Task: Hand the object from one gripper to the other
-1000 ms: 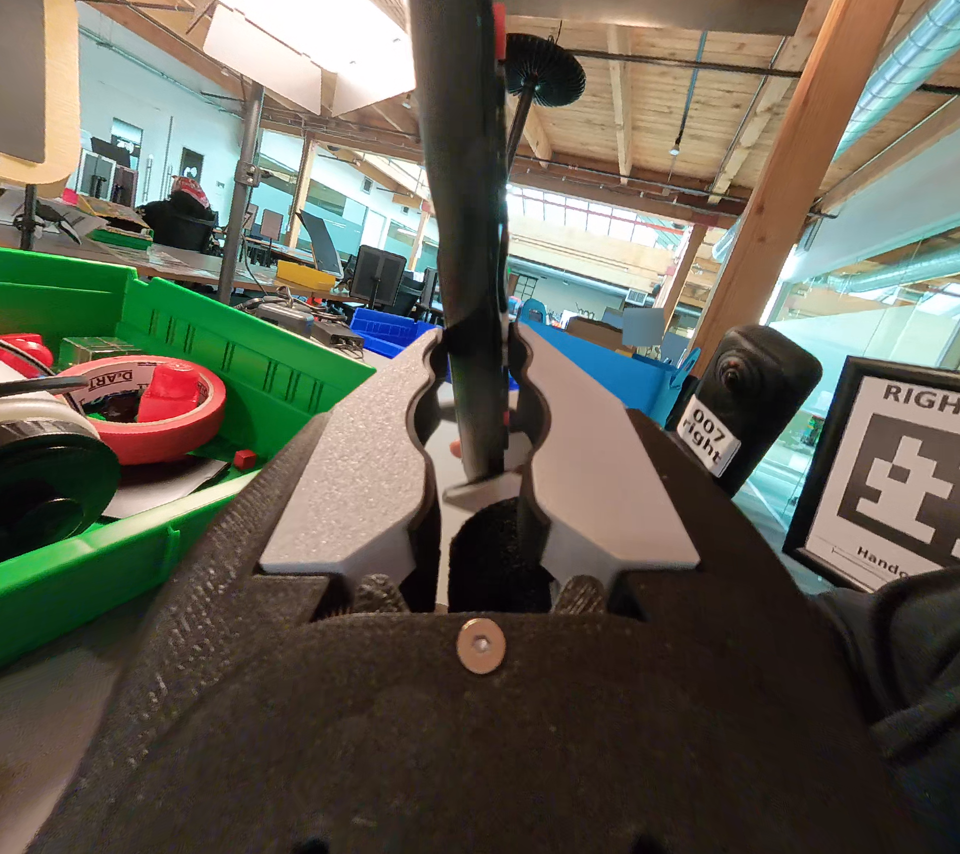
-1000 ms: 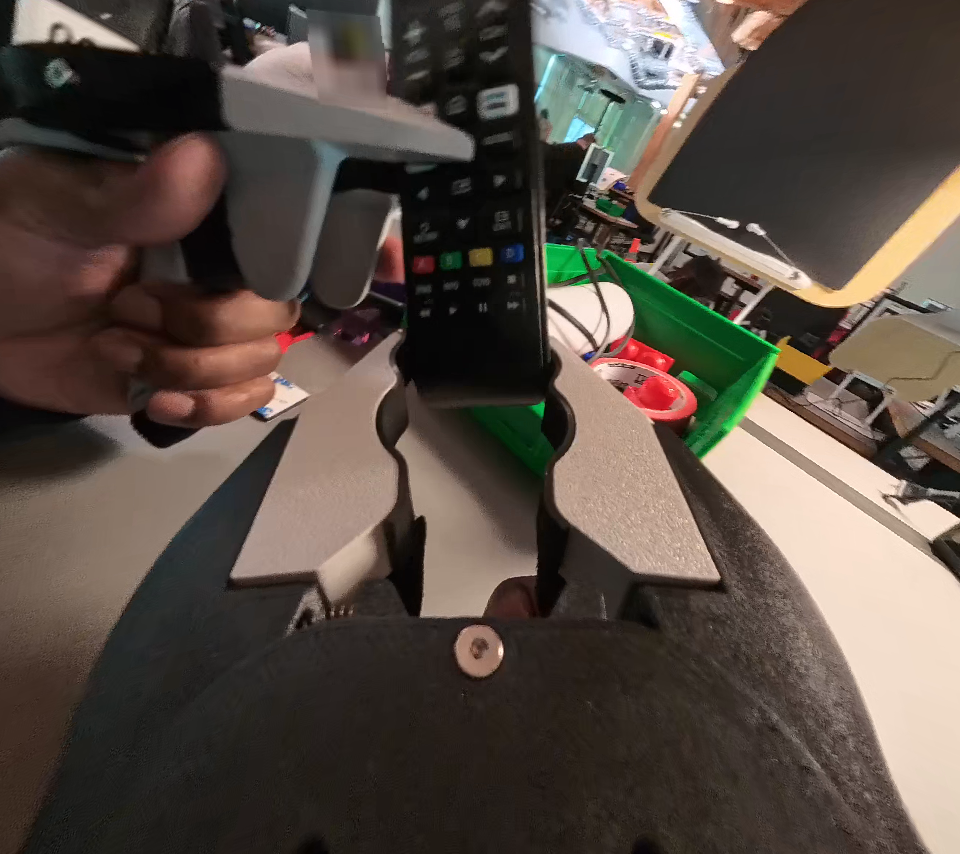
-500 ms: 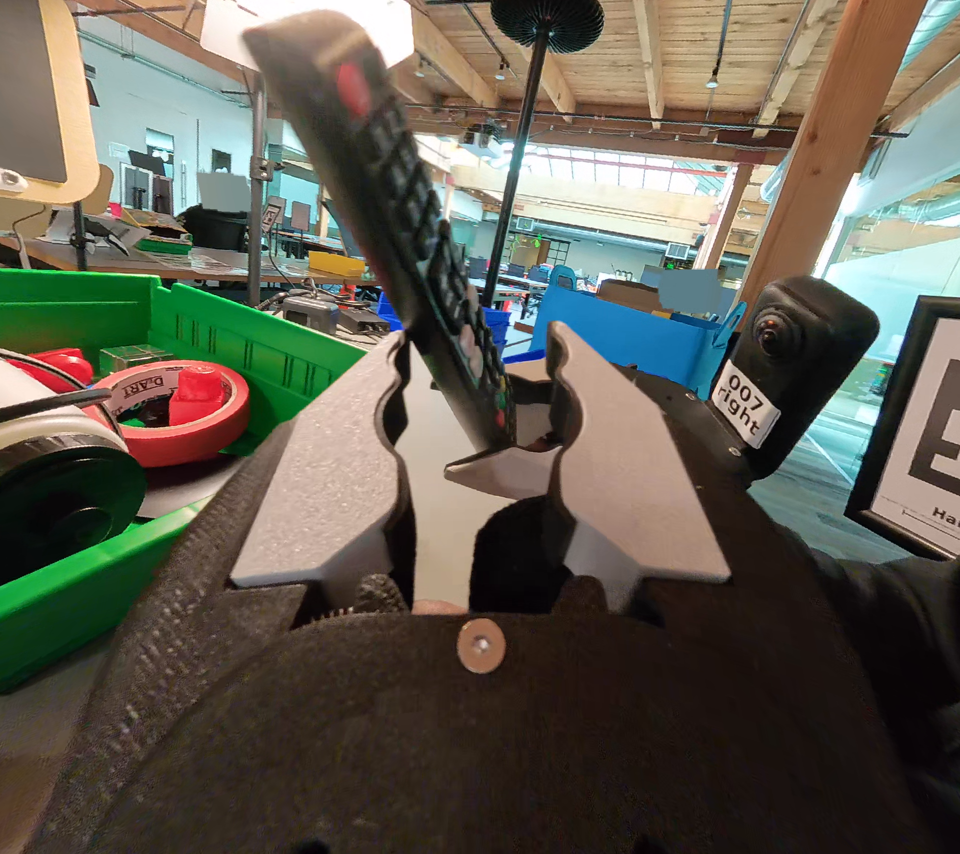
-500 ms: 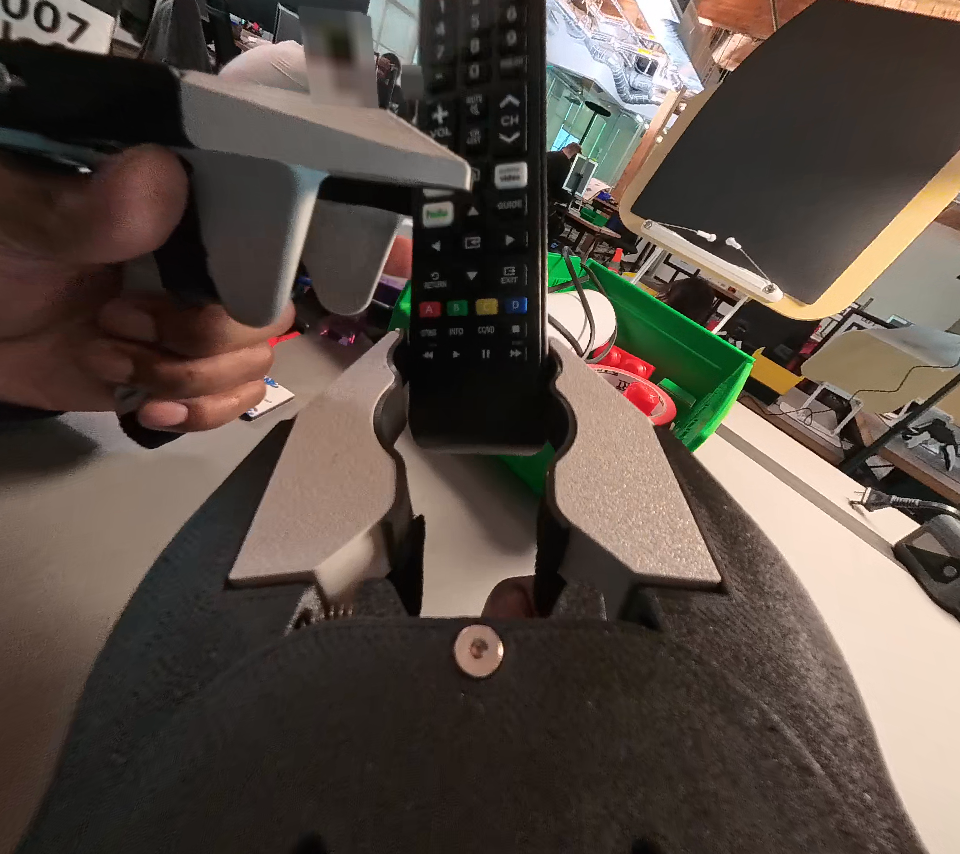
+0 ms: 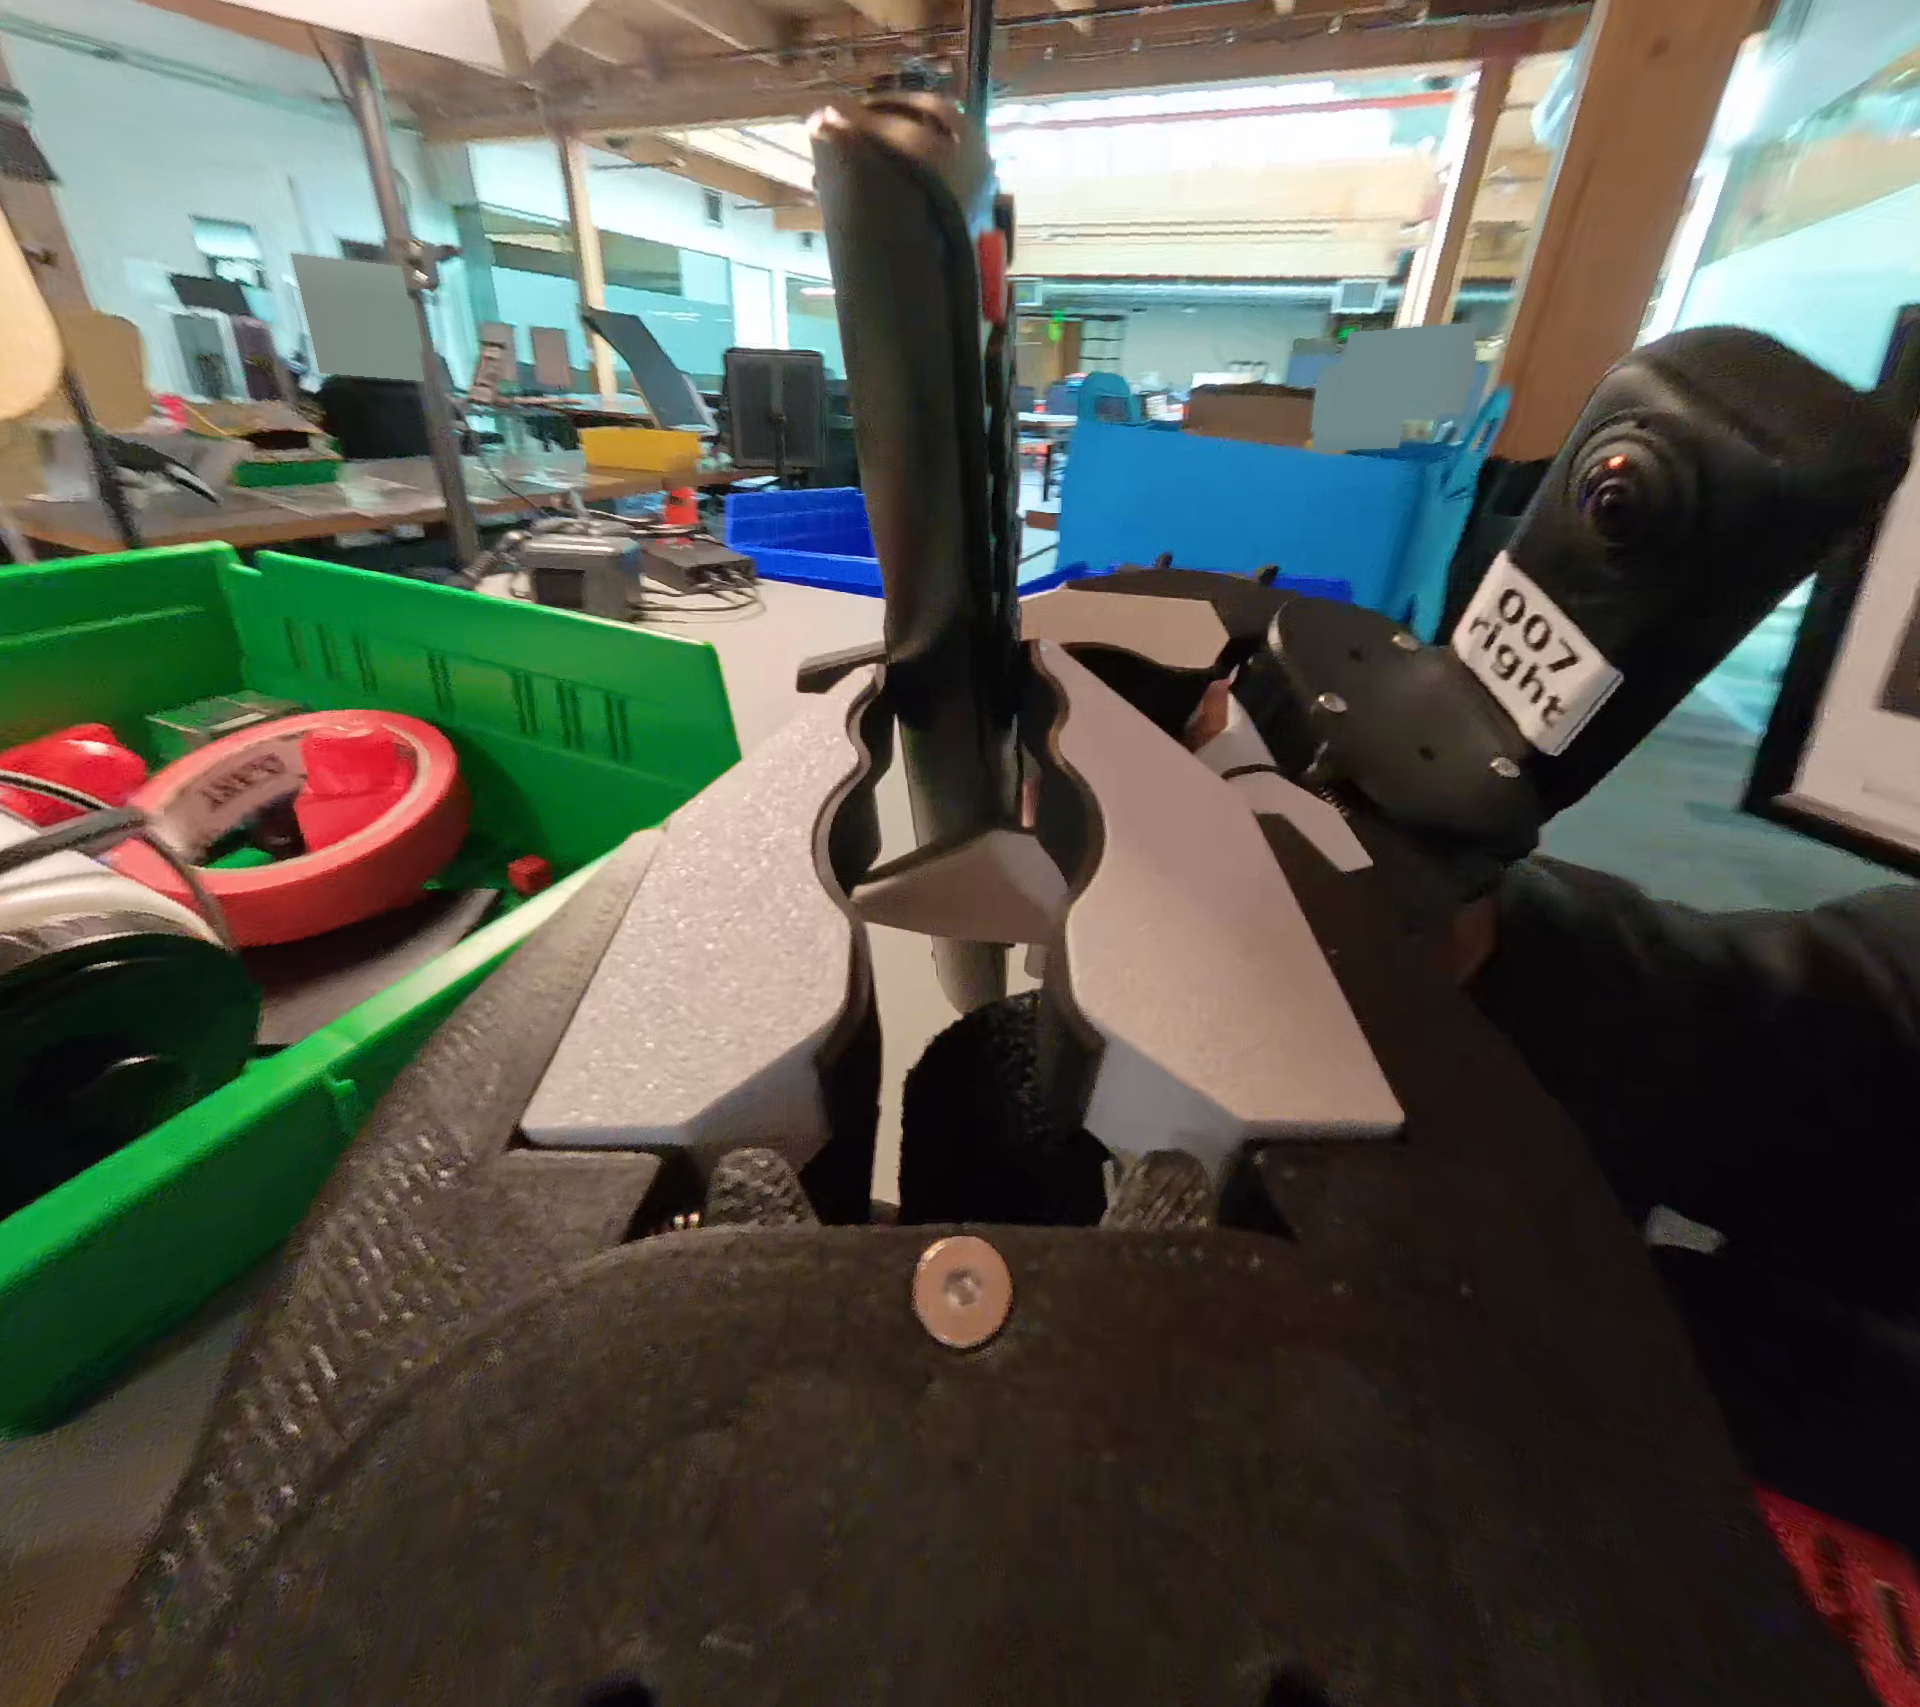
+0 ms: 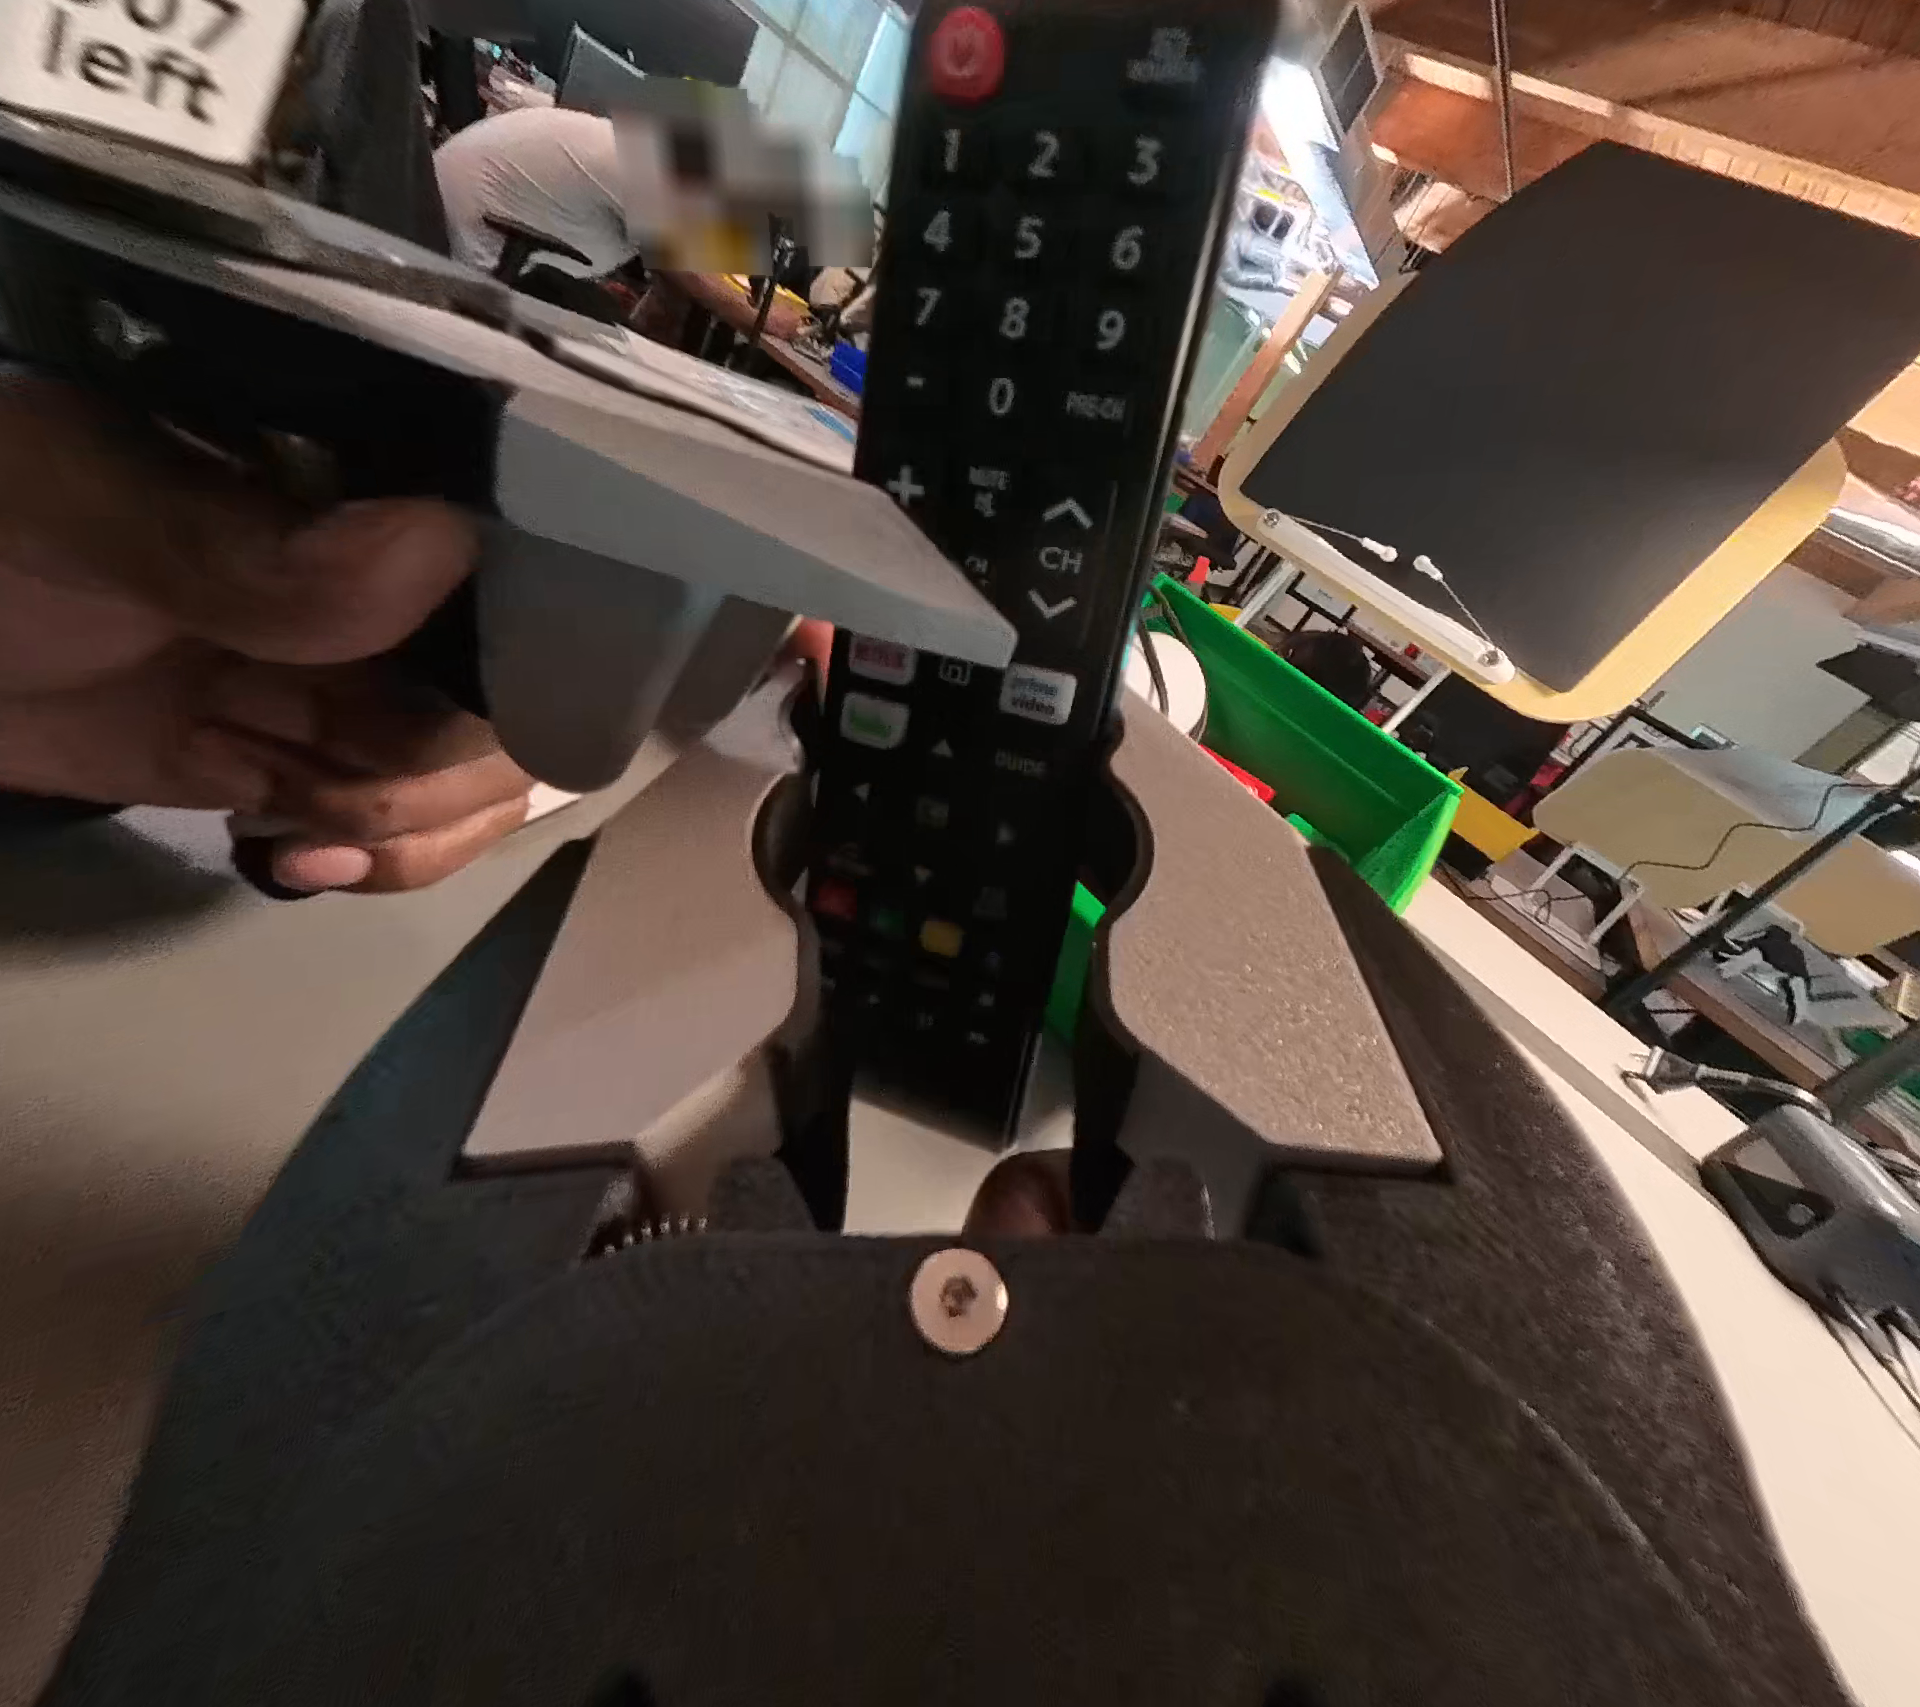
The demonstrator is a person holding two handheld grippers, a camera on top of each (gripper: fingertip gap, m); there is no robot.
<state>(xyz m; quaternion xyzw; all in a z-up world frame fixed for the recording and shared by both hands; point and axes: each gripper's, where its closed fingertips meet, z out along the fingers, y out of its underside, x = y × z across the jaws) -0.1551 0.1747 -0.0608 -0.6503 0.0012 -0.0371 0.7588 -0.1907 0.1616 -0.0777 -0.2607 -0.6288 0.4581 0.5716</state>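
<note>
- Your right gripper [image 6: 956,888] clamps the upright remote [image 6: 1039,431] by its edges, near the lower end.
- Your left gripper [image 5: 961,784] pinches its faces, crosswise.

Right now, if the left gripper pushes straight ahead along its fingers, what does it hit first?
The black TV remote, already standing between the left gripper's fingers, and the right gripper's grey finger crossing that gap below it; depth is uncertain.
</note>
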